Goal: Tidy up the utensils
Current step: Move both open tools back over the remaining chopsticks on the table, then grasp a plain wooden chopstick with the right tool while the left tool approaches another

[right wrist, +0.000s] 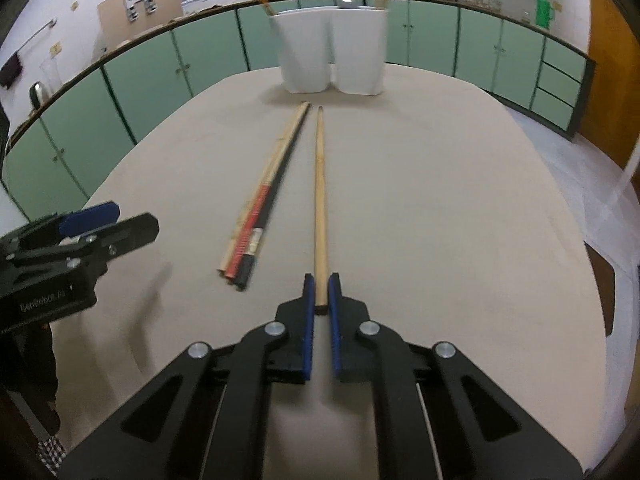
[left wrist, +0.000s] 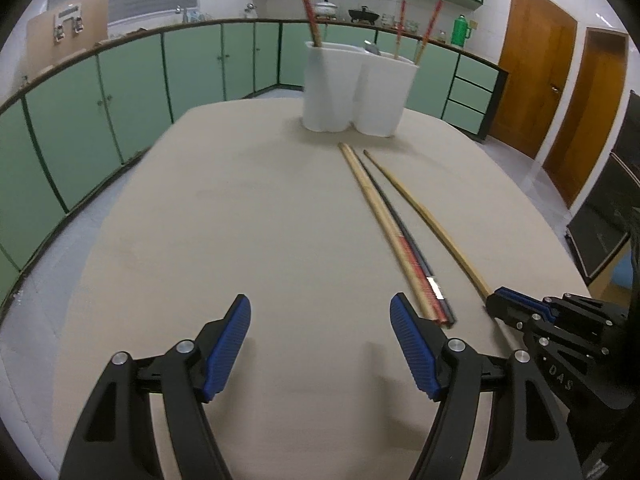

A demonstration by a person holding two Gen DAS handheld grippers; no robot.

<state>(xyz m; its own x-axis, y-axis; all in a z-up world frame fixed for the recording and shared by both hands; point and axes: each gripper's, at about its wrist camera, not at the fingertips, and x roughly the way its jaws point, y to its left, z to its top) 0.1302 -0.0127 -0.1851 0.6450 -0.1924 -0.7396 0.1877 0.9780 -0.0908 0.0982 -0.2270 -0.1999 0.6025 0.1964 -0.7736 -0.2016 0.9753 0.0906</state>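
A white two-compartment utensil holder (left wrist: pixel 356 88) stands at the far side of the table (left wrist: pixel 200 220) with several red-and-wood chopsticks standing in it; it also shows in the right wrist view (right wrist: pixel 332 52). A bundle of chopsticks (left wrist: pixel 396 236) lies on the table, also in the right wrist view (right wrist: pixel 264 196). A single wooden chopstick (right wrist: pixel 320 192) lies beside them; it shows in the left wrist view (left wrist: pixel 424 212). My right gripper (right wrist: pixel 320 292) is shut on its near end. My left gripper (left wrist: pixel 320 320) is open and empty, left of the bundle.
Green cabinets (left wrist: pixel 100 120) ring the room behind the table. Pots and a green flask (left wrist: pixel 460 32) stand on the counter. Wooden doors (left wrist: pixel 540 72) are at the right. The table edge curves off at left and right.
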